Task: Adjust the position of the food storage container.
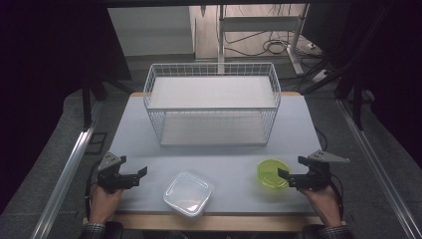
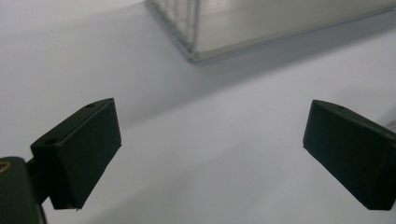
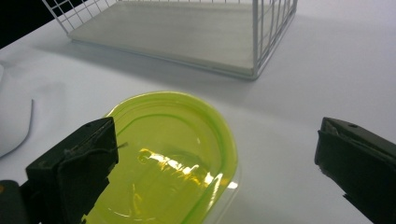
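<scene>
Green lid just under my right gripper, jaws wide, nothing held.
It lay flat near the clear tub; it looked light, thin, slippery, so I judged the rim the best hold.

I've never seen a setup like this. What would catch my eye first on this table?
Probably the bright green lid, lying flat at the near right of the table, just ahead of the open right gripper. Behind it, the white wire basket stands large at the table's middle. A clear square container sits at the near edge, right of the open left gripper.
</scene>
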A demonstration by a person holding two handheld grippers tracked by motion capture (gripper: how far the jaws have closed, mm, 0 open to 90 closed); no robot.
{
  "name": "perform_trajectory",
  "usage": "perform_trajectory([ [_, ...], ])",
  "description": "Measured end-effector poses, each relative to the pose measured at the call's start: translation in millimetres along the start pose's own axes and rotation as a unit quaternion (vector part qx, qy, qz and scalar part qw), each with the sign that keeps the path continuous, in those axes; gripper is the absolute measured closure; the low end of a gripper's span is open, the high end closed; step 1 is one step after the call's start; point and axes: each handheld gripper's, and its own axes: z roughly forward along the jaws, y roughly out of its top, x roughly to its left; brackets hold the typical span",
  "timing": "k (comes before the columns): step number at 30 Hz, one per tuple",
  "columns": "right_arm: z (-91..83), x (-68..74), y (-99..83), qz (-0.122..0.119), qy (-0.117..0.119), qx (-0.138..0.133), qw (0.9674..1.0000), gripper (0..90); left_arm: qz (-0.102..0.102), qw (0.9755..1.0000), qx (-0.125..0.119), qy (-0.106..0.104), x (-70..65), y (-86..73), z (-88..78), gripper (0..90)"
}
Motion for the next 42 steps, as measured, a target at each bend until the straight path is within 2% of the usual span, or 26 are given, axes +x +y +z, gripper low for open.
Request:
perform_trajectory([
  [2,1.9,1.5,-1.3,-0.004,-0.002,0.009,1.0000,0.0,0.006,0.9998,0.021,0.002,-2.7,1.7,1.2,5.6],
  [7,2.0,1.5,-0.9,0.006,-0.011,0.001,0.9999,0.0,0.007,0.9996,0.024,-0.008,-4.2,3.1,1.6,6.1],
  [10,2.9,0.2,-1.1,0.012,-0.014,0.006,0.9998,0.9,-0.002,0.9996,0.024,-0.017,-3.5,3.2,2.2,6.1],
  [19,0.8,-2.3,-0.2,0.021,-0.021,0.011,0.9995,10.0,0.007,0.9990,0.043,-0.013,-5.5,1.1,9.0,6.9],
  [26,0.3,1.1,3.0,0.013,-0.029,0.016,0.9994,17.0,0.020,0.9984,0.050,-0.015,-8.8,0.6,13.6,7.0],
  [31,0.3,11.9,8.8,-0.010,-0.025,0.022,0.9994,35.9,0.023,0.9983,0.052,-0.013,-9.3,0.1,14.8,7.0],
  [35,0.3,22.6,13.9,-0.040,-0.019,0.024,0.9987,53.0,0.026,0.9981,0.054,-0.012,-10.4,-0.2,15.7,7.1],
  [39,4.6,34.0,18.3,-0.080,-0.012,0.034,0.9961,70.1,0.029,0.9981,0.052,-0.016,-11.9,0.3,16.2,7.1],
  [42,8.8,42.5,21.0,-0.097,-0.001,0.039,0.9945,81.6,0.032,0.9979,0.053,-0.019,-14.2,0.6,17.7,7.2],
])
